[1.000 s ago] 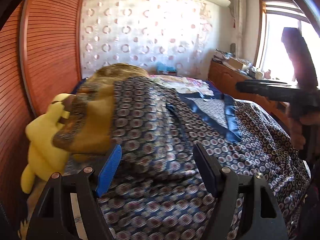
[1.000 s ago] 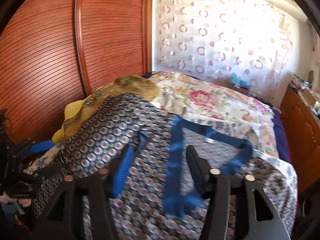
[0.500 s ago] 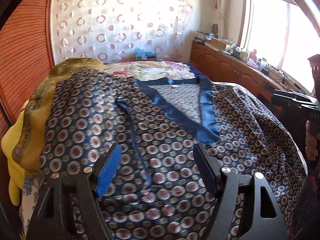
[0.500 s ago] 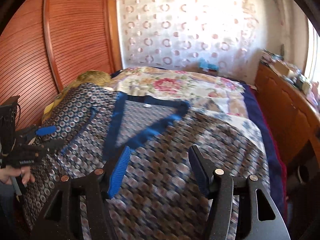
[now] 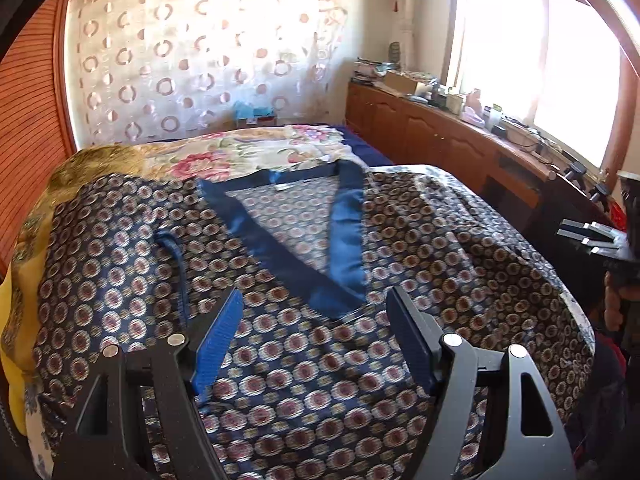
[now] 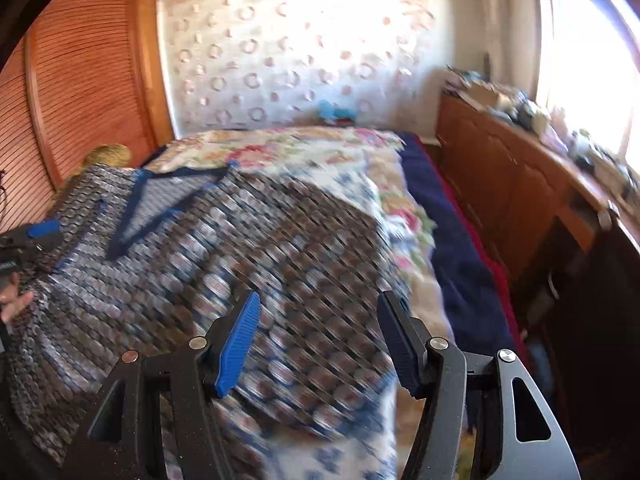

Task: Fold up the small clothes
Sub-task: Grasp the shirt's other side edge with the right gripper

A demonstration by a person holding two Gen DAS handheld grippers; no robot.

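My shirt now lies flat on the bed. My left tongs and right tongs both hang open, empty. I should pinch the sleeve at 3 o'clock softly.

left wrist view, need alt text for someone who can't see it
A dark patterned robe with a blue collar lies spread flat on a bed. The open left gripper hovers over its lower front, holding nothing. A wooden cabinet runs under a bright window.
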